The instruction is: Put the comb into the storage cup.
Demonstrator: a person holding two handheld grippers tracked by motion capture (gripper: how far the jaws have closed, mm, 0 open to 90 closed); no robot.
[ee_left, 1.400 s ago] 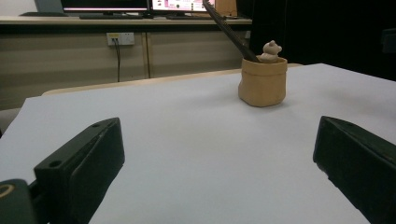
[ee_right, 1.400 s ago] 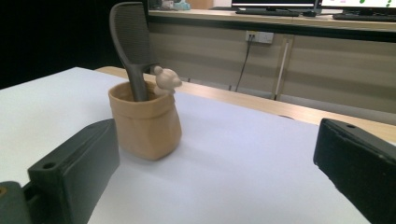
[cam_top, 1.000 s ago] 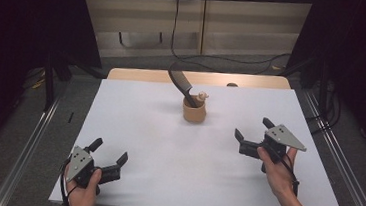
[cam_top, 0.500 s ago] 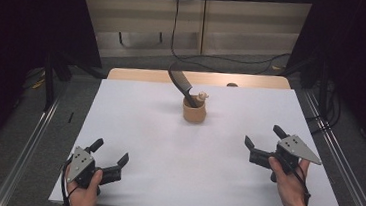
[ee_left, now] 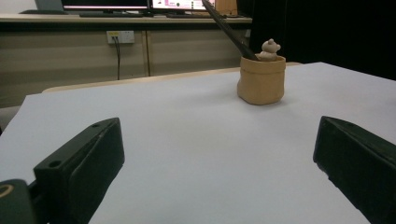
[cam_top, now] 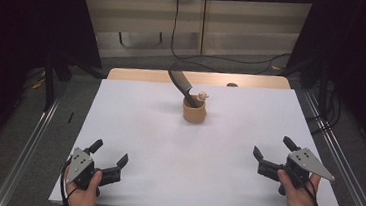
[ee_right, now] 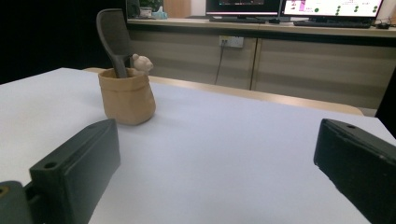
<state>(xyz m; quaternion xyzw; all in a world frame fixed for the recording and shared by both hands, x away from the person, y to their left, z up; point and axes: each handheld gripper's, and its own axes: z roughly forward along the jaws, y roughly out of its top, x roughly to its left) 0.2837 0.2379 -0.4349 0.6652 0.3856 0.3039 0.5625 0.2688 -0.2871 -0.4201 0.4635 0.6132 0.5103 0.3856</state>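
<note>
A tan soft holder stands on the white table top, toward the back and a bit right of centre. A dark spatula leans out of it to the left, and a small pale figure pokes over its rim. My left gripper rests near the front left corner, open and holding nothing. My right gripper sits near the front right edge, open too, with nothing between its jaws. Both point toward the holder from a distance.
A wooden table edge shows behind the white top. Metal rails run along both sides on the floor. Cables lie on the floor behind, under a long desk with monitors. Bare white surface lies between the grippers and the holder.
My right gripper has drawn back toward the front right edge of the table, away from the holder. The left gripper has stayed near its corner.
</note>
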